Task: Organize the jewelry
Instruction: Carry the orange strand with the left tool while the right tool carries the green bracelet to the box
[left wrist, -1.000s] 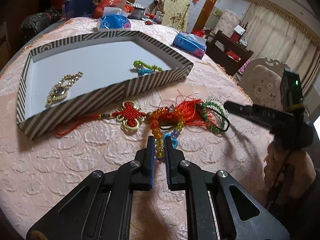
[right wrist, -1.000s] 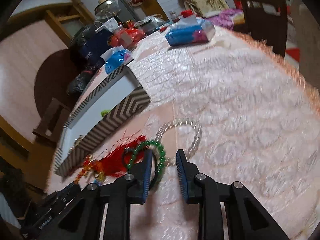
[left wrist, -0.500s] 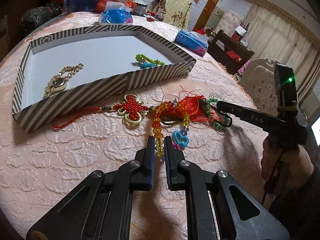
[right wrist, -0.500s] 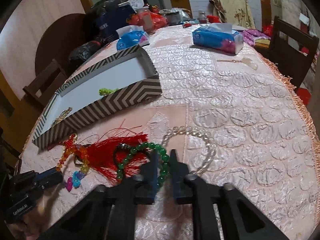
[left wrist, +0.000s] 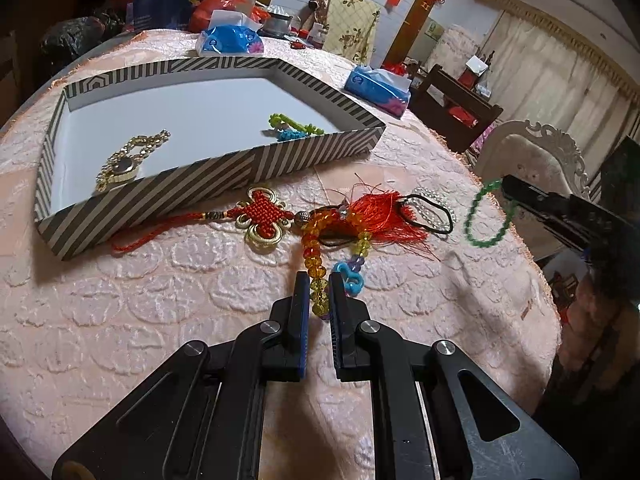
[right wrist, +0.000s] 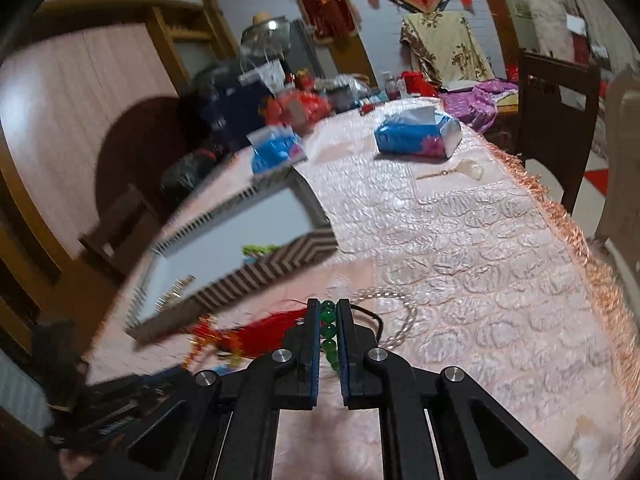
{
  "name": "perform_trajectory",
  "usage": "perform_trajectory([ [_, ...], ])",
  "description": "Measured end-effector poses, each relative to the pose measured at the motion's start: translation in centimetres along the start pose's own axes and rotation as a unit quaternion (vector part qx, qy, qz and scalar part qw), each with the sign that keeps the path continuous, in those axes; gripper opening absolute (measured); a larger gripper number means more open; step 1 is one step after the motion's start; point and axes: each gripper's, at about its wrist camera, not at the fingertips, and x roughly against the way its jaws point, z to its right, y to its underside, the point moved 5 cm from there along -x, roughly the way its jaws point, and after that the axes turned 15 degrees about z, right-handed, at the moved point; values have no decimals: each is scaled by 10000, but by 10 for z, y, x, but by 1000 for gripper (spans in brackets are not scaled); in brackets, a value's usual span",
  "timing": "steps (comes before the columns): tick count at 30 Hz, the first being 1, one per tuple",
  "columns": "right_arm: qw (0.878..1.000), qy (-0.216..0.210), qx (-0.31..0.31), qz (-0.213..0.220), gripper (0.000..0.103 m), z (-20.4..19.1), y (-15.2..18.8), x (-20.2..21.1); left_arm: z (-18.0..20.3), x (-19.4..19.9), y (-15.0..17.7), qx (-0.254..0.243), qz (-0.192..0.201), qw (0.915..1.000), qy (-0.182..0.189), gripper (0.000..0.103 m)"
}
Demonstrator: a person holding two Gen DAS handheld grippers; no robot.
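Note:
My left gripper [left wrist: 319, 280] is shut on the orange and yellow bead strand [left wrist: 313, 252], which lies on the pink cloth. My right gripper [right wrist: 329, 307] is shut on the green bead bracelet [right wrist: 329, 334]; in the left wrist view that green bracelet [left wrist: 486, 216] hangs in the air from the right gripper [left wrist: 505, 185], above the cloth. A red knot ornament [left wrist: 262, 214] with a red tassel [left wrist: 378, 216], a black cord loop [left wrist: 430, 218] and a clear bead bracelet [right wrist: 394, 312] lie below the striped tray [left wrist: 208, 178]. In the tray lie a gold watch [left wrist: 128, 160] and green and blue bead pieces [left wrist: 294, 128].
Two blue tissue packs [left wrist: 230, 40] [right wrist: 416, 136] lie beyond the tray. Bags and pots crowd the far end of the table. A small pale spoon-like piece [right wrist: 460, 170] lies near the fringed right edge. Chairs stand to the right.
The right gripper closed on the green bracelet and lifted it off the cloth, away from the tassel pile. The left gripper stayed shut on the bead strand, and the view tilted slightly.

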Motion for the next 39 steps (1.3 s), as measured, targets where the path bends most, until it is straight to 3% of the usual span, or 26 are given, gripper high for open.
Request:
perform_trajectory([
  [10,9966,-343,-686,310,7,-2,-4,32,-5,34,-6,-82,140,9999,11,8],
  [25,9981,230,508,-268,7,-34,32,29,-6,61,-15,-123,241,9990,-347,8],
  [39,9957,297,726,-486,7,-50,32,23,-12,66,-36,16,277,9975,-649,8],
])
